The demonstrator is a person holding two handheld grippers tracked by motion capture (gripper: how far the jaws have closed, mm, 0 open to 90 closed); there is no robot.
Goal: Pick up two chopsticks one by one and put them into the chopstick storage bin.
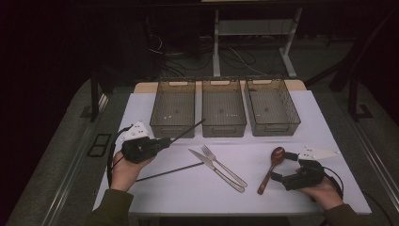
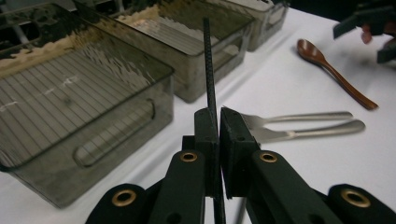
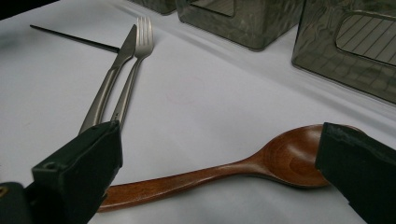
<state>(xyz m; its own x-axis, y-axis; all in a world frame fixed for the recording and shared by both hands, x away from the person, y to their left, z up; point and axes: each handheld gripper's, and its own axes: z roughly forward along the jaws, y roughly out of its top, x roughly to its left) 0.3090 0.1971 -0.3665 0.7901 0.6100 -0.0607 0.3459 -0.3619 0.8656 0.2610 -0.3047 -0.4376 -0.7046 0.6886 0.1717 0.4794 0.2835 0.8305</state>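
Here we see the left gripper clamped on a thin black chopstick near the worktop's left edge; right gripper gapes around a glossy wooden spoon near the right edge.

Right tongs hide the wooden spoon bowl's tip and handle end

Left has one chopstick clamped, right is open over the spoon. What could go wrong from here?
1. The left gripper pinches the chopstick near its lower end, so the long free end could swing and catch a bin rim.
2. The right gripper straddles the wooden spoon slantwise, with one jaw at the bowl, the other by the handle; closing like this might twist it or squirt it out.
3. The second chopstick lies flat, likely hard to pinch.
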